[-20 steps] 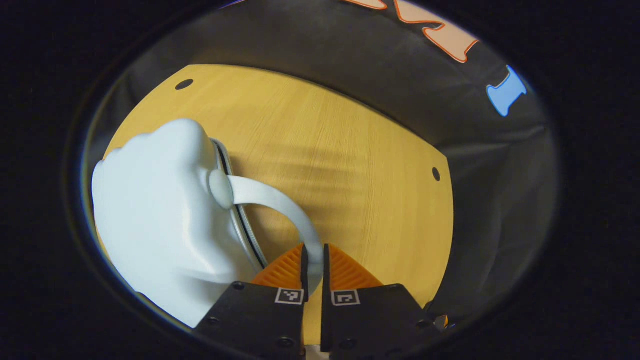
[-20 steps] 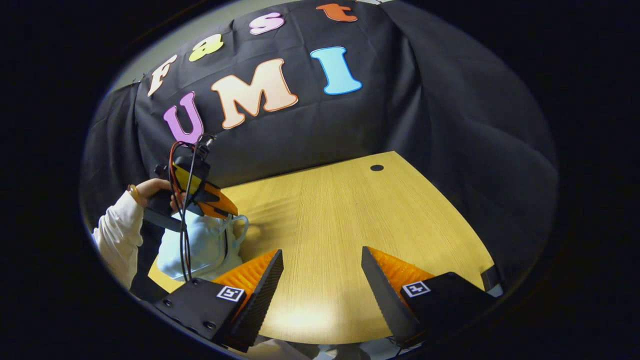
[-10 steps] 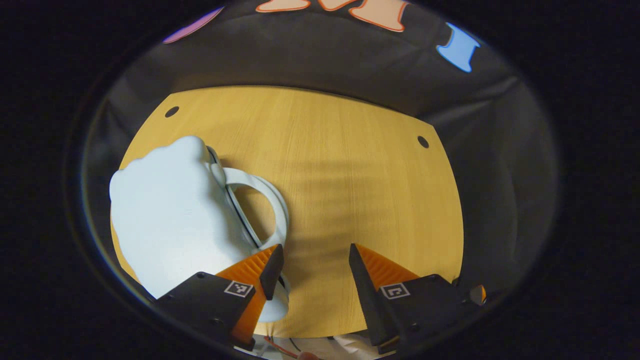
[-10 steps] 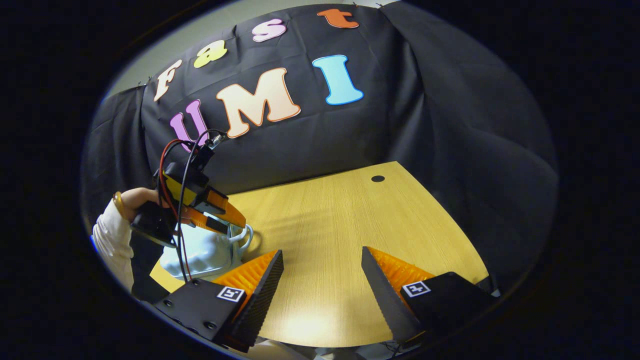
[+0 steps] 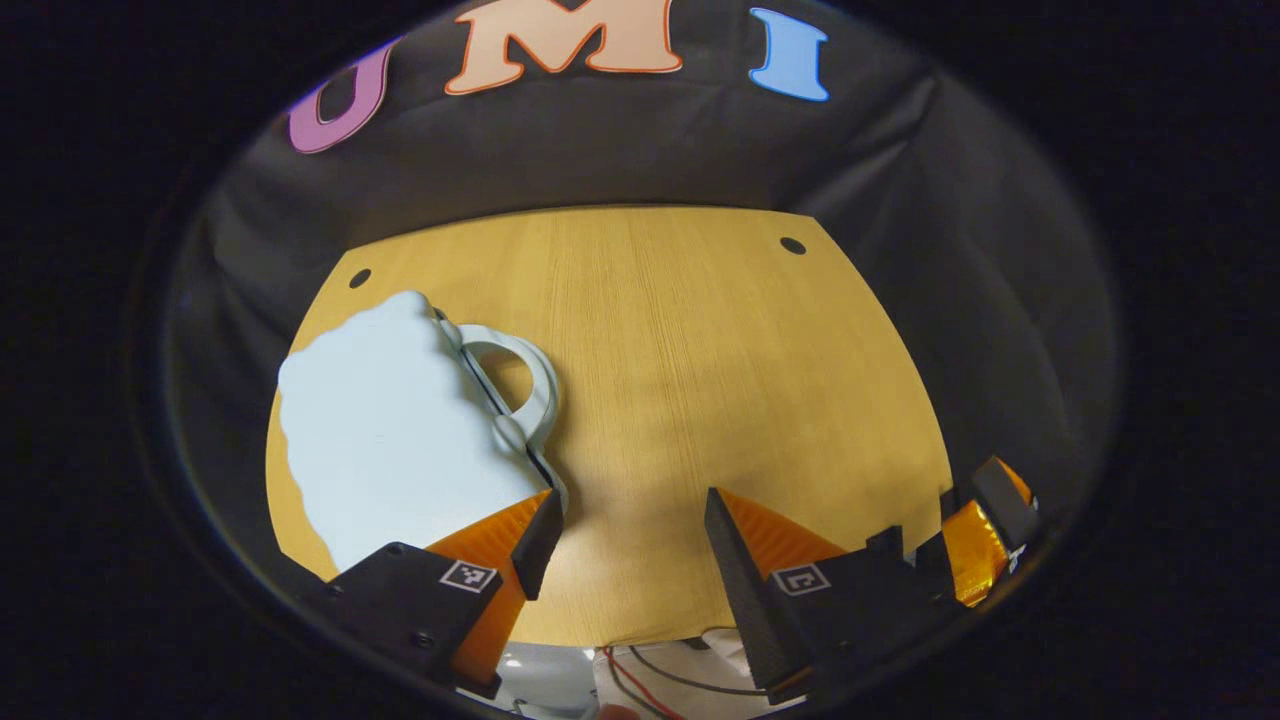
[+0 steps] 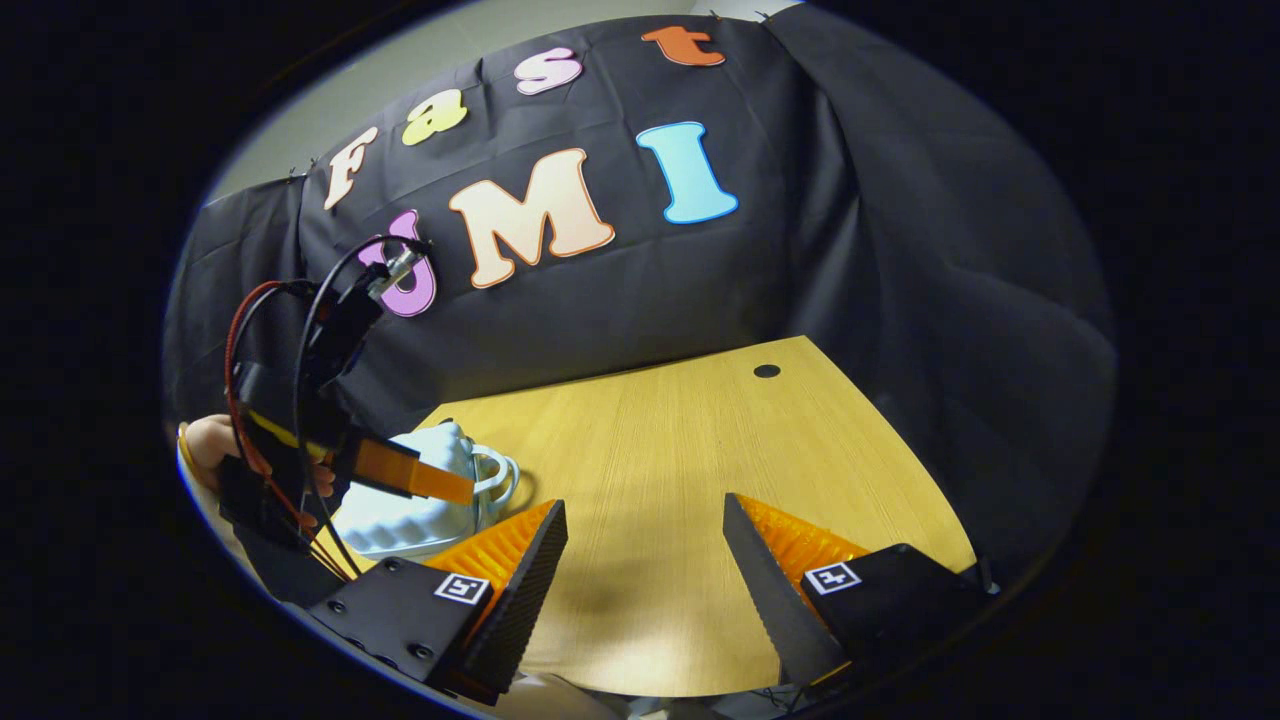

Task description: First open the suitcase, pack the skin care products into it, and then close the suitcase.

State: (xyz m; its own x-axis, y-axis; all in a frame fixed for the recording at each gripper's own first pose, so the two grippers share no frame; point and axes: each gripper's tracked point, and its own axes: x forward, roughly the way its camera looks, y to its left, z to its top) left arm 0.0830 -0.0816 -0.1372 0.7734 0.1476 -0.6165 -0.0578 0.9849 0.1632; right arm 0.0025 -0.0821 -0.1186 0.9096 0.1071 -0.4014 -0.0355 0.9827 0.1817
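L gripper (image 5: 625, 520) jaws wide, holding nothing, above the wooden table (image 5: 700, 380). R gripper (image 6: 645, 530) also wide, empty. Pale blue scalloped hard-shell suitcase (image 5: 390, 430) lies closed w/ handle (image 5: 530, 375) at table's left, just beside L finger.

no readable text, labels or numbers

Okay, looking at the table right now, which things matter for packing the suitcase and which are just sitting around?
Part of the job:
- pale blue cloud-shaped suitcase with a loop handle, lying shut on the table
- left gripper, open, beside the handle
- right gripper, open, over bare wood

Just there:
- round light wooden table
- cable holes in the tabletop

No skin care products in sight.
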